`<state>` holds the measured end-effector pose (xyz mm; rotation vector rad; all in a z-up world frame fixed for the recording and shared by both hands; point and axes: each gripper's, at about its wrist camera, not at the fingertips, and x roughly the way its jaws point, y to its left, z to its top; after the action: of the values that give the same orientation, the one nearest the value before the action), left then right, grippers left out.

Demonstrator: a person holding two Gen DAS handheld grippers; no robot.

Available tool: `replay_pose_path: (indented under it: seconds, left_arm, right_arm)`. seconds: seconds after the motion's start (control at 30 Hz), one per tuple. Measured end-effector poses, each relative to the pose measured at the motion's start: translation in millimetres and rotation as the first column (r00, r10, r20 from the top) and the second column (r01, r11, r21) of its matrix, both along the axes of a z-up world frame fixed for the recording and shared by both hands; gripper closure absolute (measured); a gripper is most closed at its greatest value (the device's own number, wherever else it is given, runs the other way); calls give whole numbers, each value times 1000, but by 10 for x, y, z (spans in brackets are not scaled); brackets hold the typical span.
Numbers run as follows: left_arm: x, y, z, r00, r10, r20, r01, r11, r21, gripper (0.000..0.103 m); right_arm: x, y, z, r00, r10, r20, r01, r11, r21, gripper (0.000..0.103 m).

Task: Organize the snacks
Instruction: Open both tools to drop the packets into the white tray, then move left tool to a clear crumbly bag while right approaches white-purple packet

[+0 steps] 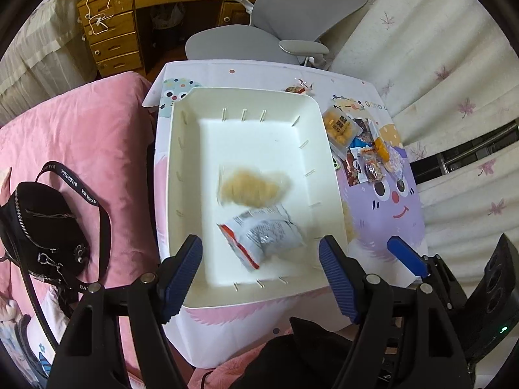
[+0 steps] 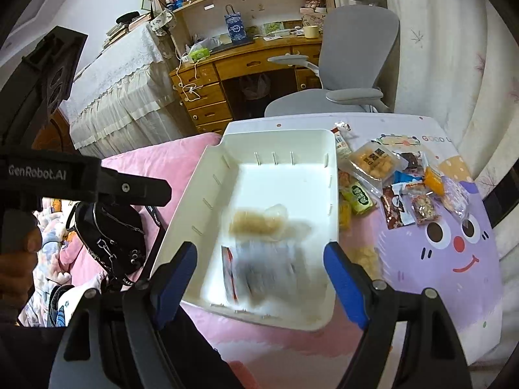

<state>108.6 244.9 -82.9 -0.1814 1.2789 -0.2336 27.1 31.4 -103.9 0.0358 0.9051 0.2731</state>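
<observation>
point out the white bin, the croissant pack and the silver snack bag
white bin [image 1: 181, 175], left wrist view, on its bare left wall
croissant pack [image 1: 249, 188], left wrist view, on the pastry's middle
silver snack bag [image 1: 266, 233], left wrist view, on the bag's printed face
</observation>
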Motion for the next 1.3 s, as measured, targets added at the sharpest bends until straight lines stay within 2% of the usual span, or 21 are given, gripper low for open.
replay_pose_path:
  seconds: [0.13, 0.3, 0.47, 0.63, 0.9, 1.03, 1.3]
  left_arm:
    - [-112, -117, -112, 1000, -23, 18, 23, 1000, -4, 30]
    - [-246, -303, -282, 998, -45, -39, 44, 999, -15, 30]
    - [-387, -499, -307, 998, -46, -39, 46, 999, -2, 30]
    - [-461, -700, -292, 1000, -4, -30, 3, 1000, -13, 28]
    - [-496, -1146, -286, 996, 88, -22, -89, 994, -68, 28]
    - [-502, -1402, -297, 992, 122, -31, -124, 990, -66, 28]
    - [-535, -1824, -349, 972, 234, -32, -236, 968, -86, 28]
  right_arm:
    - [-88, -102, -47, 999, -21, -37, 20, 1000, -12, 22]
    - [-235, -310, -125, 995, -58, -79, 57, 998, -11, 22]
    - [-326, -606, -155, 993, -84, -86, 84, 996, -9, 22]
    - [-326, -913, -143, 992, -88, -96, 88, 996, -3, 22]
    - [-240, -1353, -120, 993, 11, -117, -14, 1000, -26, 22]
    - [-145, -1609, -94, 991, 57, -120, -62, 997, -39, 22]
    - [99, -2056, -102, 980, 147, -130, -154, 987, -45, 22]
